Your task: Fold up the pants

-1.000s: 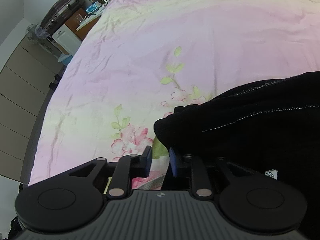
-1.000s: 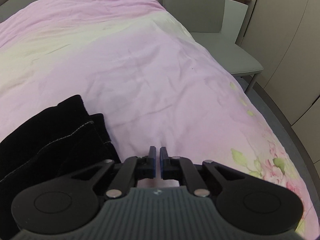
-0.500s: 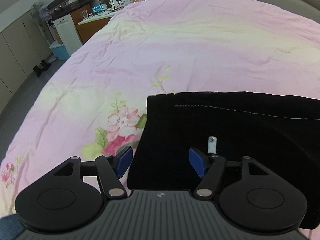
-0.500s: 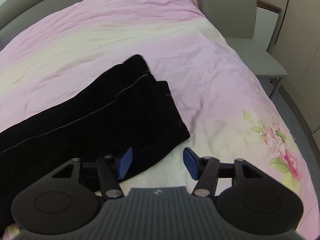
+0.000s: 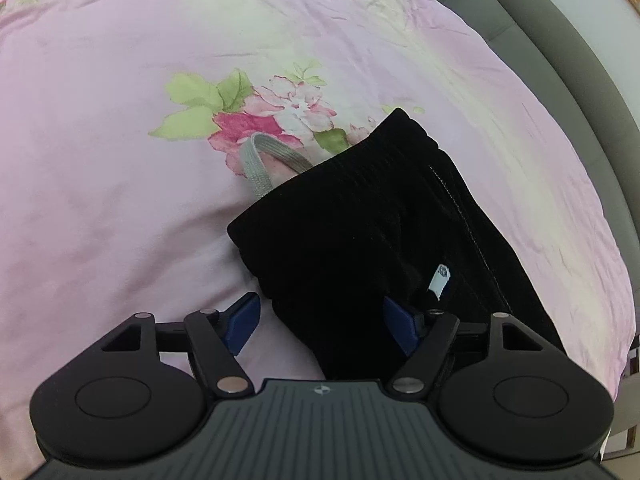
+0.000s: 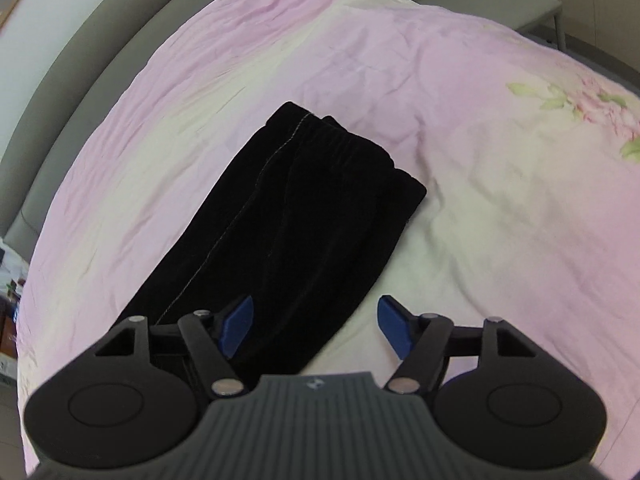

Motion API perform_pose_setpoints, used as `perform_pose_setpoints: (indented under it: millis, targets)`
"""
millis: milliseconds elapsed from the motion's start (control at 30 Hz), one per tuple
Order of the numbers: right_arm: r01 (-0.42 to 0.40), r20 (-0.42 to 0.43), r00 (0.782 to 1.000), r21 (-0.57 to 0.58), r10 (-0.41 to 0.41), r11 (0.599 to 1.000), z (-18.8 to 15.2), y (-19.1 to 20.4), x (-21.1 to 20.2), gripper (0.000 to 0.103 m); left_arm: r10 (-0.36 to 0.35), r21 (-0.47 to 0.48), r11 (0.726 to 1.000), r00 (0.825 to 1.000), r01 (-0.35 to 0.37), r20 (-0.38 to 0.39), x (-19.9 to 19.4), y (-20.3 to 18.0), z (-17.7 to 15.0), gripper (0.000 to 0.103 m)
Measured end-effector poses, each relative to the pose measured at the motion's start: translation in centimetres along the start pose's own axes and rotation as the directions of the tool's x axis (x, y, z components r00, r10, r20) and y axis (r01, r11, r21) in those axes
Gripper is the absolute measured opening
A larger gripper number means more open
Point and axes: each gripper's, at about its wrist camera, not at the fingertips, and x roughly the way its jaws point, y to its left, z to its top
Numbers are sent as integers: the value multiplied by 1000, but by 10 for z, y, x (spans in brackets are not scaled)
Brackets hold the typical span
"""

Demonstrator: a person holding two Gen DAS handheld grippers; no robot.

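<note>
Black pants (image 5: 360, 232) lie flat on the pink floral bedspread (image 5: 100, 140). In the left wrist view the elastic waistband end points away, a grey drawstring (image 5: 264, 160) sticks out of it, and a small white label (image 5: 440, 282) shows. My left gripper (image 5: 322, 326) is open, its fingers straddling the pants' near left edge just above the cloth. In the right wrist view the pants (image 6: 296, 220) lie lengthwise with the gathered end far. My right gripper (image 6: 316, 326) is open above the pants' near right edge, holding nothing.
A grey padded bed frame (image 5: 560, 40) curves along the right in the left wrist view and along the left in the right wrist view (image 6: 80, 60). A grey chair (image 6: 520, 4) stands beyond the bed. Clutter (image 6: 8, 280) sits at the far left.
One second ago both grippers were shut, the left at the pants' edge. They opened and let the pants lie, then swung round: the view now runs along the pants from the near end.
</note>
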Motion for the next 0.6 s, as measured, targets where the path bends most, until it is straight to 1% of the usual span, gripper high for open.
perform_pose_setpoints:
  millis: [33,100,200,267,300,333,367,400,433,467,500,533,567,600]
  targets:
    - [9,4,1000,20,-9,1000,3,-2,8,66,-8,-16,1000,1000,8,4,5,0,1,85]
    - [17,5,1000,46,-17,999,7,-6,24,66,0,-36,999,1000,0,4,16,1,3,87]
    - [-4,18,1000,80,2,997,11,-14,45,65,-20,-57,998,1000,21,17,28,6,4,89]
    - [-11,37,999,89,7,996,15,-16,55,61,-36,-62,997,999,38,32,34,8,5,89]
    - [-12,49,999,92,7,996,17,-18,59,57,-36,-60,998,999,38,38,36,8,5,88]
    - [-13,61,998,96,7,995,19,-18,62,48,-31,-52,998,999,33,44,36,7,5,86]
    - [-11,71,997,98,4,995,21,-17,63,42,-20,-37,999,998,22,51,34,4,5,80]
    - [-10,76,997,96,3,995,24,-16,63,28,-6,-19,1000,998,7,58,31,0,5,78]
    - [0,82,997,85,-7,996,26,-12,60,17,1,9,1000,997,-2,71,24,-6,6,73]
    - [13,89,996,63,-19,998,30,-7,56,15,2,42,999,996,-6,89,18,-13,7,68]
    - [27,101,994,34,-30,999,33,1,48,13,-4,76,997,994,-5,109,10,-22,9,65]
    - [33,115,993,13,-35,999,37,7,41,12,-7,95,995,992,-5,122,2,-29,12,61]
    - [42,133,990,-11,-40,999,39,14,31,12,-2,102,995,992,-11,128,-4,-35,15,56]
    - [55,148,988,-35,-49,998,41,23,22,11,12,94,995,992,-24,127,-9,-42,20,54]
